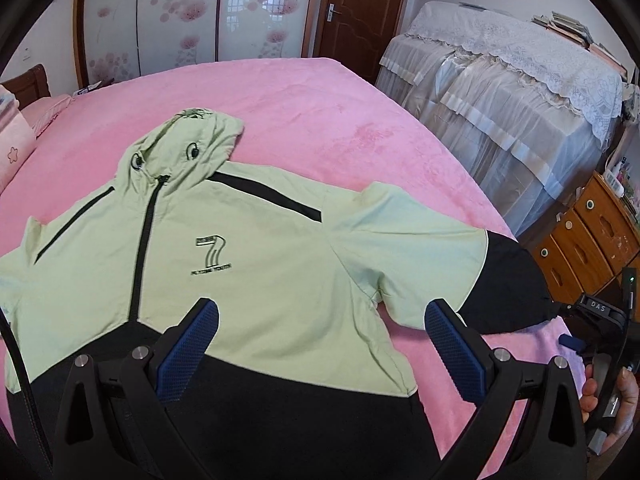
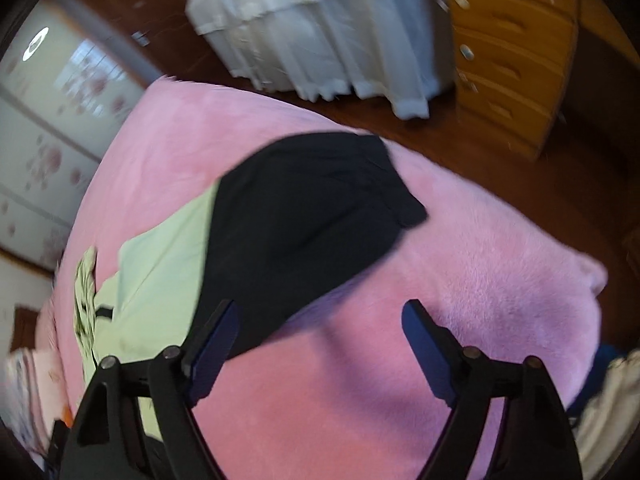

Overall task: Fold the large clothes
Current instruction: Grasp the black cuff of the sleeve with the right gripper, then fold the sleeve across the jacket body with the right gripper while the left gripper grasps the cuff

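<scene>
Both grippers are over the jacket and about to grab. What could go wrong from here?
1. The right gripper hangs open over the pink blanket, beside the black sleeve end; it may pinch blanket instead of the sleeve.
2. The left gripper is open above the jacket body; it could catch only the top layer and bunch it.

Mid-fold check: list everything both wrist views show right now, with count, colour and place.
Hooded zip jacket: one, pale green with black panels, flat on the bed.
Plush bed cover: one, pink, under the jacket.
Lace-draped furniture: one, white, beyond the bed.
Wooden drawer chest: one, orange-brown, beside the bed.
Wooden door: one, brown, far wall.
Floral sliding panels: white and pink, far wall.
Left claw: open above the jacket's hem.
Right claw: open by the black sleeve end.
Hand: one, holding the right claw.
</scene>
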`<move>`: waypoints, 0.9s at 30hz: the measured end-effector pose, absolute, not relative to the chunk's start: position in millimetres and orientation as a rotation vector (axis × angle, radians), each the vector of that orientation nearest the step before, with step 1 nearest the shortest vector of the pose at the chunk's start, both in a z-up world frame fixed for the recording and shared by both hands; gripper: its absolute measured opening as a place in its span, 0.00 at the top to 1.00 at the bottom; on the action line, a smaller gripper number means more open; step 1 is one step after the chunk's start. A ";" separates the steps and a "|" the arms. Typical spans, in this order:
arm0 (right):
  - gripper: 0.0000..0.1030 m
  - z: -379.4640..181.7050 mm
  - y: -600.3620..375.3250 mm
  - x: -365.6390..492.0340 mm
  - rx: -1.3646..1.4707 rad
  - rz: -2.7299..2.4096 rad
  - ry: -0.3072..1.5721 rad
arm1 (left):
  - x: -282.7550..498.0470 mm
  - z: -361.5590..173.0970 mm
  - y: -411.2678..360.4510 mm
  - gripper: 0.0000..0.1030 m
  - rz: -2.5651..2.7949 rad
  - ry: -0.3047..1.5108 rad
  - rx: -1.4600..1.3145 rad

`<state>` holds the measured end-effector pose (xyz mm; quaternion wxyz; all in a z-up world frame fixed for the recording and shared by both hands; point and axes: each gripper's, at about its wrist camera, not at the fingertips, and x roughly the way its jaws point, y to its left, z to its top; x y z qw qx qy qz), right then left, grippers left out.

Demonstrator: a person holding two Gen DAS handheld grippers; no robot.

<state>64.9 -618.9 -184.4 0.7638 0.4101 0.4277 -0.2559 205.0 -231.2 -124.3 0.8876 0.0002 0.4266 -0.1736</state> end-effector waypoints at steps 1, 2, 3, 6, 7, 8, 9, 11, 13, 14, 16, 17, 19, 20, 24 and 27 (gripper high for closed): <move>0.24 -191.3 -623.0 65.9 0.925 -0.557 0.925 | 207.2 -128.5 -236.5 0.01 -0.370 0.890 -0.011; 0.25 -196.2 -625.7 67.2 0.948 -0.556 0.919 | 209.1 -132.3 -241.5 0.01 -0.377 0.893 -0.022; 0.26 -201.3 -629.0 69.7 0.967 -0.553 0.908 | 209.2 -133.4 -243.7 0.01 -0.380 0.898 -0.030; 0.30 -205.7 -632.7 79.6 0.977 -0.543 0.871 | 212.3 -140.0 -253.6 0.01 -0.387 0.919 -0.043; 0.37 -206.0 -633.0 82.7 0.979 -0.538 0.864 | 212.8 -142.0 -256.8 0.01 -0.392 0.927 -0.040; 0.42 -207.0 -634.2 86.4 0.981 -0.533 0.860 | 212.8 -144.1 -259.0 0.01 -0.397 0.933 -0.036; 0.53 -208.5 -634.8 91.5 0.983 -0.533 0.861 | 212.4 -145.1 -259.6 0.01 -0.398 0.936 -0.033; 0.74 -210.7 -636.1 99.5 0.973 -0.536 0.865 | 210.2 -146.4 -259.7 0.01 -0.398 0.942 -0.025; 0.91 -206.8 -634.1 102.8 0.941 -0.545 0.852 | 207.7 -146.6 -256.1 0.01 -0.399 0.944 -0.025; 0.92 -200.9 -630.4 104.3 0.901 -0.559 0.838 | 207.4 -145.7 -255.0 0.01 -0.395 0.945 -0.022; 0.94 -185.4 -619.8 109.1 0.809 -0.574 0.813 | 205.2 -143.1 -249.3 0.01 -0.378 0.944 -0.011; 0.95 -175.2 -612.4 111.4 0.763 -0.575 0.793 | 203.7 -141.5 -244.3 0.01 -0.371 0.941 -0.010; 0.95 -145.4 -589.9 116.5 0.646 -0.565 0.737 | 201.2 -138.5 -234.0 0.01 -0.357 0.936 -0.017; 0.95 -131.7 -578.2 118.7 0.601 -0.549 0.712 | 200.1 -137.0 -228.2 0.01 -0.351 0.938 -0.021; 0.95 -71.8 -509.2 134.2 0.405 -0.401 0.615 | 194.1 -132.1 -189.9 0.01 -0.303 0.955 -0.044; 0.95 -46.2 -444.4 152.4 0.274 -0.248 0.592 | 190.0 -130.9 -155.2 0.01 -0.242 0.958 -0.074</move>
